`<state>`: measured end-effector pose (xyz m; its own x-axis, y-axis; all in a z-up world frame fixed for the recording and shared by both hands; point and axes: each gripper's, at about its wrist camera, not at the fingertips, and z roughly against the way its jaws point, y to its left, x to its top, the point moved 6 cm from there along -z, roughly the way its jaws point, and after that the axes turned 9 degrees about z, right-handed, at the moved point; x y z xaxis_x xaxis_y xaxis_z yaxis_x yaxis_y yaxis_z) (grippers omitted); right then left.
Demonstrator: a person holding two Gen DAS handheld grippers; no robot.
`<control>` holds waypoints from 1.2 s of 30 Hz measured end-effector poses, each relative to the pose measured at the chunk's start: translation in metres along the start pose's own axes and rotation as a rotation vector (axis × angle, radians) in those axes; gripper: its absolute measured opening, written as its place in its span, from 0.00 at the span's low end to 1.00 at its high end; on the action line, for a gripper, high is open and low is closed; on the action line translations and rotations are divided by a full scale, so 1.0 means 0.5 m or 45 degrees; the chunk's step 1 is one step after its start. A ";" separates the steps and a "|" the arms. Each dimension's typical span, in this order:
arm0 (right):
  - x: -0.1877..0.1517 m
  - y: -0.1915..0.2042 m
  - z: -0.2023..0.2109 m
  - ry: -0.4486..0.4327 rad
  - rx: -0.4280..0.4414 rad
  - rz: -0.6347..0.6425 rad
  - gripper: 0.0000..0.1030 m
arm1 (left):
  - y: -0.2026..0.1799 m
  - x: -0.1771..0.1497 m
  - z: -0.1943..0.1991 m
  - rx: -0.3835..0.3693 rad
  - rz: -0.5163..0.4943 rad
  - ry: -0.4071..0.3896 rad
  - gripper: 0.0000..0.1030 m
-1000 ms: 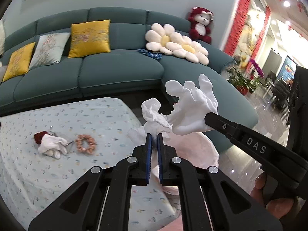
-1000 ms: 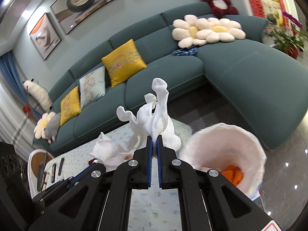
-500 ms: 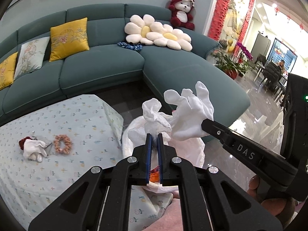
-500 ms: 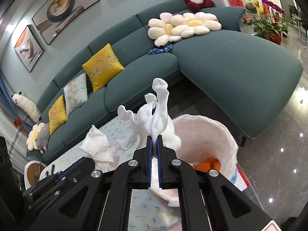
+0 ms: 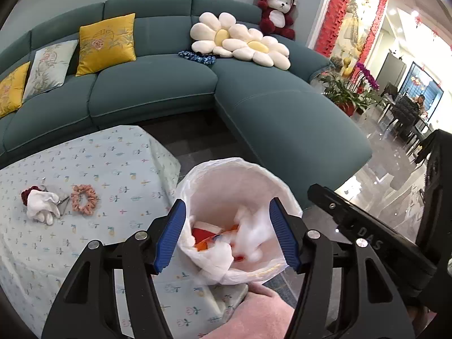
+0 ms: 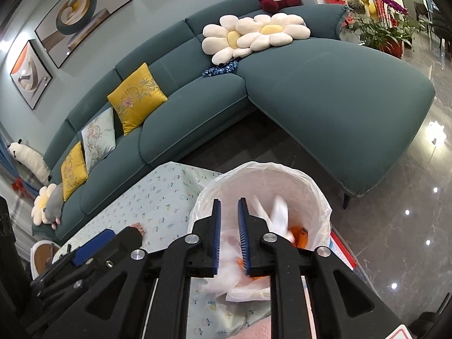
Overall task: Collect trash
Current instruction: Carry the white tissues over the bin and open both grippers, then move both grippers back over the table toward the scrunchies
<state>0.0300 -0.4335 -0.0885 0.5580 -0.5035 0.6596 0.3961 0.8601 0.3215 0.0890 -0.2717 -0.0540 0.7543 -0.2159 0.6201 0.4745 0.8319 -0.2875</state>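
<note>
A trash bin with a white plastic liner (image 5: pixel 237 169) (image 6: pixel 282 175) stands beside the table. Inside lie orange and red scraps and white crumpled tissues (image 5: pixel 254 231) (image 6: pixel 278 212), blurred as they fall. My left gripper (image 5: pixel 227 233) is wide open and empty above the bin. My right gripper (image 6: pixel 228 236) is open a little and empty above the bin; its body shows at the right in the left wrist view (image 5: pixel 367 237). A white crumpled tissue with a red bit (image 5: pixel 41 204) lies on the table at the left.
The table has a light floral cloth (image 5: pixel 113 166) (image 6: pixel 158 197). A pink scrunchie (image 5: pixel 84 199) lies next to the tissue. A teal corner sofa (image 5: pixel 254 107) with cushions and a plush bear stands behind. Glossy floor (image 6: pixel 395 226) lies to the right.
Both grippers opened over the bin and let go of their white tissues, which dropped into the liner. Both views moved closer above the bin.
</note>
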 end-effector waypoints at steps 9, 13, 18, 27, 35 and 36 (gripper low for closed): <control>-0.004 0.024 0.004 0.003 0.008 0.013 0.30 | 0.027 0.004 0.017 0.041 0.023 -0.020 0.57; -0.008 0.047 0.004 0.010 0.011 0.041 0.34 | 0.043 0.008 0.030 0.050 0.043 -0.036 0.57; -0.014 0.074 -0.001 0.025 0.018 0.065 0.36 | 0.073 0.009 0.043 0.065 0.078 -0.053 0.57; -0.025 0.135 -0.009 0.048 0.031 0.124 0.41 | 0.144 0.012 0.066 0.099 0.165 -0.075 0.57; -0.038 0.206 -0.022 0.076 0.051 0.191 0.41 | 0.213 0.009 0.086 0.130 0.242 -0.089 0.58; -0.041 0.216 -0.025 0.081 0.054 0.202 0.41 | 0.226 0.008 0.088 0.136 0.255 -0.091 0.58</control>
<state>0.0705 -0.3317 -0.0757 0.6565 -0.3641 0.6607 0.2690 0.9312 0.2460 0.1255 -0.1561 -0.0518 0.7925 -0.0078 0.6098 0.2656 0.9045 -0.3336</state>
